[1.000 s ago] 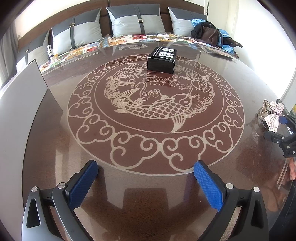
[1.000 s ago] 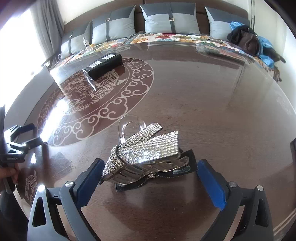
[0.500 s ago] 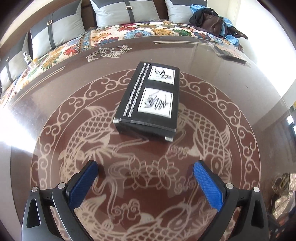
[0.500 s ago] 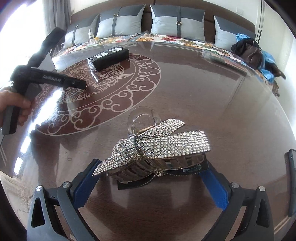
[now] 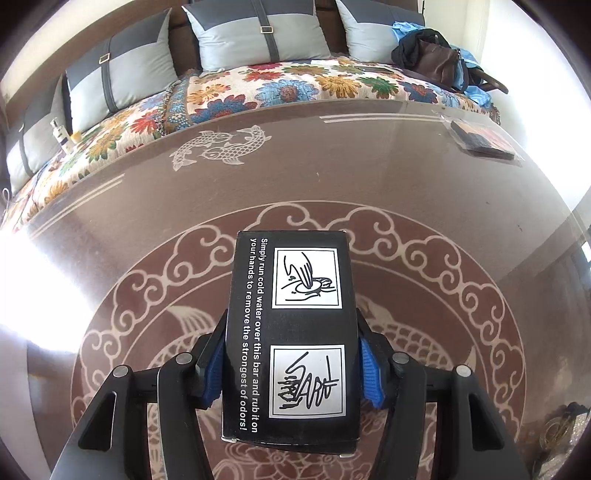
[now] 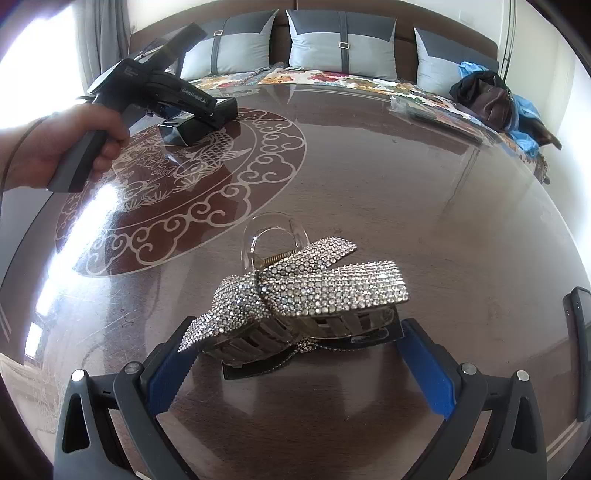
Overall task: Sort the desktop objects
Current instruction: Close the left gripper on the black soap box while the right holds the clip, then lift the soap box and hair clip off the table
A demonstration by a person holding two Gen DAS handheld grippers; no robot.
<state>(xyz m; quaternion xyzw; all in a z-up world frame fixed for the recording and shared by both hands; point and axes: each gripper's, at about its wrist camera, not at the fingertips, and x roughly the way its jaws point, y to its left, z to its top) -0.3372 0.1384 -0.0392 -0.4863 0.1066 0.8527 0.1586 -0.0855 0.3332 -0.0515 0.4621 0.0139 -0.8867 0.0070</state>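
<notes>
My left gripper point(image 5: 291, 365) is shut on a black box point(image 5: 291, 332) with white pictograms and white text, gripping its two long sides over the fish-pattern table point(image 5: 424, 177). In the right wrist view the same box point(image 6: 199, 123) shows at the far left under the hand-held left gripper point(image 6: 218, 110). My right gripper point(image 6: 295, 369) is open, its blue pads on either side of a rhinestone bow hair claw point(image 6: 306, 291) that lies on a black card on the table. The pads do not seem to touch it.
A flat dark packet point(image 5: 484, 138) lies near the table's far right edge. A sofa with grey cushions point(image 5: 255, 33) and a brown bag point(image 5: 436, 61) stands behind the table. A black phone-like object point(image 6: 580, 350) lies at the right edge.
My left gripper moved forward across the table to the black box and closed on its sides. My right gripper crept slightly closer around the hair claw and stayed open.
</notes>
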